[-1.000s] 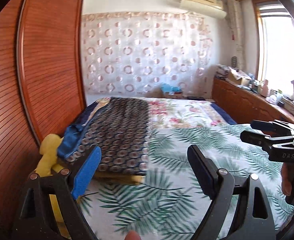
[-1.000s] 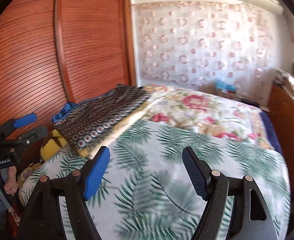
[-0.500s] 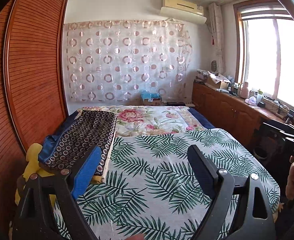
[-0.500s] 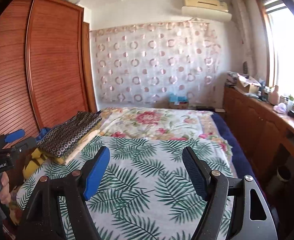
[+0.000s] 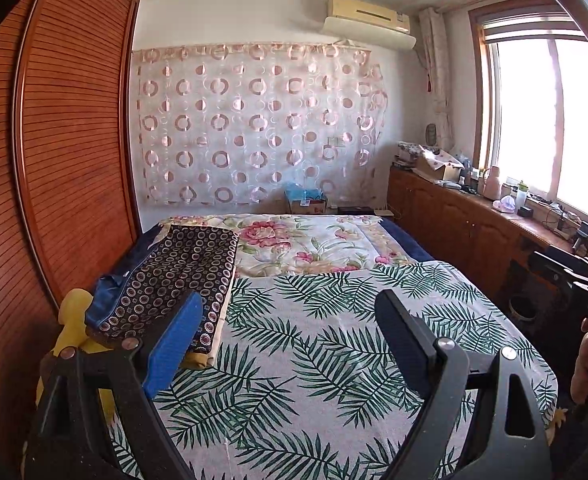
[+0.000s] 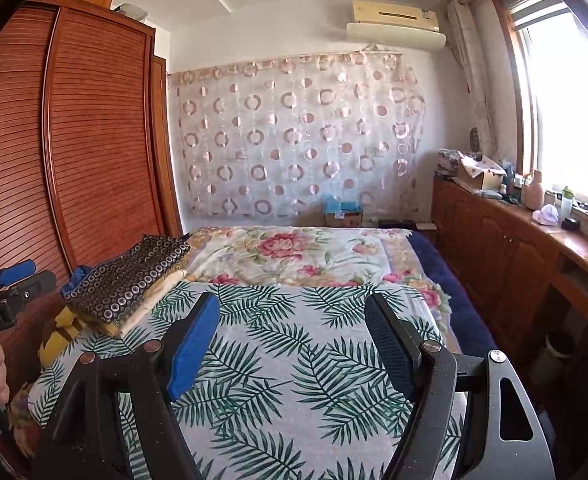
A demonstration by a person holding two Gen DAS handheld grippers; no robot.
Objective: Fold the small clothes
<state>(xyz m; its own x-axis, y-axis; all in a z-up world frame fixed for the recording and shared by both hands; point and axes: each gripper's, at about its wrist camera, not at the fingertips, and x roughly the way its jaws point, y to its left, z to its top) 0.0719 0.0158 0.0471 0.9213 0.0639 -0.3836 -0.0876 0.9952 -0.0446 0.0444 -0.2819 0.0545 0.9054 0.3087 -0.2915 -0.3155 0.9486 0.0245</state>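
Wardrobe (image 5: 61, 152): brown slatted doors along the left side of the room, beside the bed.
Yellow item (image 5: 73, 320): at the bed's left edge, partly under the stack; what it is cannot be told.
Folded clothes (image 5: 173, 280): a stack on the left side of the bed, close to the wardrobe; top piece dark with small ring print, a blue layer and pale and yellow layers under it. The long axis runs from the near end of the bed toward the far wall, with a short end facing the cameras. In the right wrist view the stack (image 6: 129, 284) lies left of and beyond the tongs.
Left tongs (image 5: 287, 336): wide apart, nothing between them, held over the near left part of the bed; the blue pad overlaps the near corner of the stack in the view, and contact cannot be told.
Bed (image 5: 334, 340): near half under a palm-leaf sheet, far half under a floral quilt (image 5: 306, 240).
Right tongs (image 6: 291, 340): wide apart, holding nothing, above the palm-leaf sheet, well apart from the stack.
Curtain (image 5: 253, 124): pale with pink rings, on the far wall.
Air conditioner (image 5: 370, 20): high on the far wall.
Counter (image 5: 474, 208): wooden cabinets along the right wall under the window, carrying a box, bottles and small clutter.
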